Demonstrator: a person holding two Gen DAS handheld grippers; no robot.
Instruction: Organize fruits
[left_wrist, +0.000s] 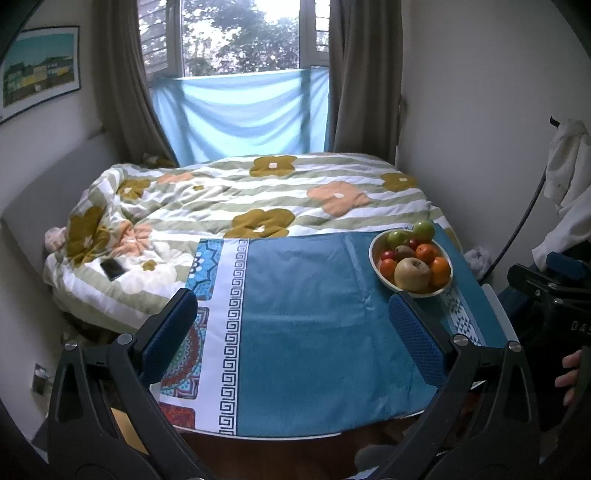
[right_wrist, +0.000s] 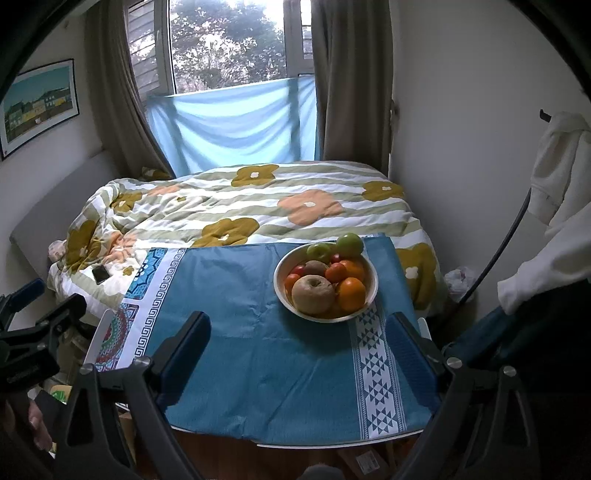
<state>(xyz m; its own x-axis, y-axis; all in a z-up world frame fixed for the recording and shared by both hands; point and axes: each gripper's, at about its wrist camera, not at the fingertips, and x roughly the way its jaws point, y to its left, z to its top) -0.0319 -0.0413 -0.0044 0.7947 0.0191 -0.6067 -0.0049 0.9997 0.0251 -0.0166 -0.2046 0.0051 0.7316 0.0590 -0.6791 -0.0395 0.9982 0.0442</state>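
Plainly, both pairs of tongs hang spread wide above the near edge of the surface (right_wrist: 236, 354), which is draped in a blue cloth (right_wrist: 258, 369); nothing sits between the fingers of the left tongs (left_wrist: 295, 321) or the right tongs (right_wrist: 299, 343). A white bowl (right_wrist: 365, 302) stands on the cloth toward the far right side, heaped with fruits: a brownish apple (right_wrist: 313, 293), oranges (right_wrist: 351, 293), green apples (right_wrist: 349, 244) and a kiwi (right_wrist: 314, 267). Beyond the surface lies a bed (right_wrist: 229, 206) with a flowered quilt, a phone (right_wrist: 100, 274) resting on it.
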